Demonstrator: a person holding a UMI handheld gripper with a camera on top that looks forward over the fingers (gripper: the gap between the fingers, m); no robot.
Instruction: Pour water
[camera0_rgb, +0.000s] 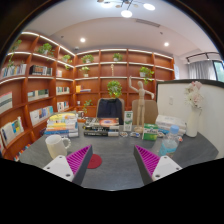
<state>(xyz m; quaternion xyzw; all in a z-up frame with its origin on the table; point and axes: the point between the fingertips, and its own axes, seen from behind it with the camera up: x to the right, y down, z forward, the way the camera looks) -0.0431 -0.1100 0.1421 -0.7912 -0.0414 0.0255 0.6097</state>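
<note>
While tongs (113, 163) gape, mug (57, 146) stands beside books (62, 123).

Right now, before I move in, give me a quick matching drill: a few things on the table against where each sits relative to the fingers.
Things:
1. mug
2. coaster
3. vase
4. cup

Places:
A. far right, holding flowers
B. beyond the left finger, handle toward the coaster
C. flat on the table between the fingers, nearer the left one
D. just beyond the right finger

Pairs: 1-B, 2-C, 3-A, 4-D. The gripper is open and holds nothing.
</note>
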